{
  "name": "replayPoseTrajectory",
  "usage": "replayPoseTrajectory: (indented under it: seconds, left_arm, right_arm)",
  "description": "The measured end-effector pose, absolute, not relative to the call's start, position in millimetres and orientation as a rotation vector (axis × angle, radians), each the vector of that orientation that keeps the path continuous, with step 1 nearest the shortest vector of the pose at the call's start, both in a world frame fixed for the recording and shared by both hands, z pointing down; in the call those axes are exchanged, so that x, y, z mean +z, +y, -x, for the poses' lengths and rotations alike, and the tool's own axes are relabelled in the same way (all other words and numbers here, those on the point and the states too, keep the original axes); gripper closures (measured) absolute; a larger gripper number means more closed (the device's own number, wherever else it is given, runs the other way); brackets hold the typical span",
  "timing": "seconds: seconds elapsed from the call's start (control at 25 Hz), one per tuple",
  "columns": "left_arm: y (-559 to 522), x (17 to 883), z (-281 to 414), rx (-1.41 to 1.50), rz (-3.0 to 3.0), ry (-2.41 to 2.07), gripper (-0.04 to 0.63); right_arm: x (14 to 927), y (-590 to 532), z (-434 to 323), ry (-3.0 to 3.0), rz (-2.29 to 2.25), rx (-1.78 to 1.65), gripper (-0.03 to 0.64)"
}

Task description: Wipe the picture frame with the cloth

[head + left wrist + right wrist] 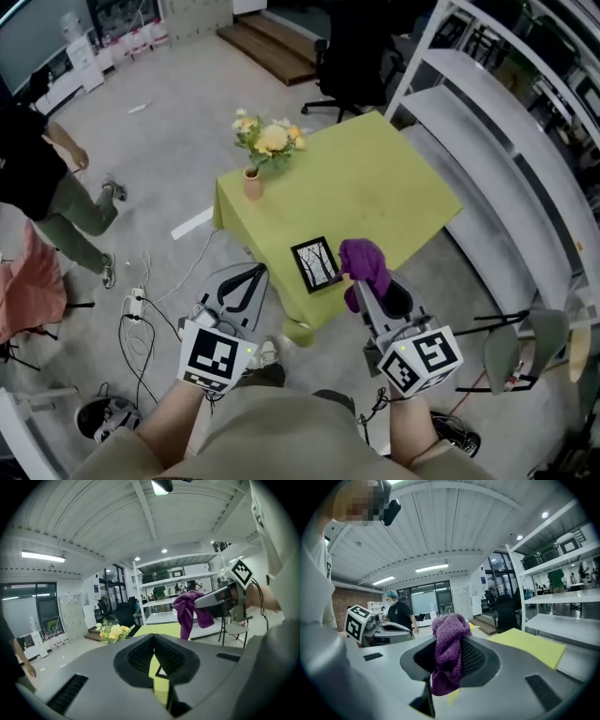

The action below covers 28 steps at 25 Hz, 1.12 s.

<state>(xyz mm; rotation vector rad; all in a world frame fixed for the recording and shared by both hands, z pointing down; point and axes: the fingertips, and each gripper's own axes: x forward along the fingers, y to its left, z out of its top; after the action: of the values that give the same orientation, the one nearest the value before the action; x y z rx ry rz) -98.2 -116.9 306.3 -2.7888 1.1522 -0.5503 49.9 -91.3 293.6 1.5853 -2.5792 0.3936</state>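
A small black picture frame (pixel 317 263) with a tree drawing lies flat near the front edge of the green table (pixel 375 187). The purple cloth (pixel 366 262) hangs bunched just right of the frame. My right gripper (pixel 361 281) is shut on it, and the cloth (pixel 449 653) fills that gripper's jaws in the right gripper view. My left gripper (pixel 257 272) hovers off the table's front left side, left of the frame, shut and holding nothing. A corner of the frame (pixel 161 671) shows through the slit below its closed tips in the left gripper view.
A vase of flowers (pixel 255 159) stands at the table's left corner. White shelving (pixel 497 112) runs along the right. A person (pixel 52 187) walks at the left. An office chair (pixel 347 75) stands behind the table. Cables (pixel 136 314) lie on the floor, and a folding chair (pixel 525 347) stands at the right.
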Motion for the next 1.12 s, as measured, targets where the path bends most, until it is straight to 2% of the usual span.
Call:
replayPoseTrajectory:
  seconds: [0.32,0.64,1.12]
  left_arm:
    - [-156.3,356.9,81.9,-0.671,2.883,1.089,0.588]
    - [-180.8,423.7,47.5,-0.772,2.962,1.145,0.588]
    - [-194.9,547.8,22.5,-0.988,3.066,1.226,0.588]
  right_arm:
    - [335.1,-152.2,-44.0,-2.515,-1.482,0.464,0.509]
    - [417.0,-202.3,-39.1,-2.500,-1.248,0.773,0.509]
    - [535.8,-225.4,-14.7,-2.343,-0.914,0.709,0.508]
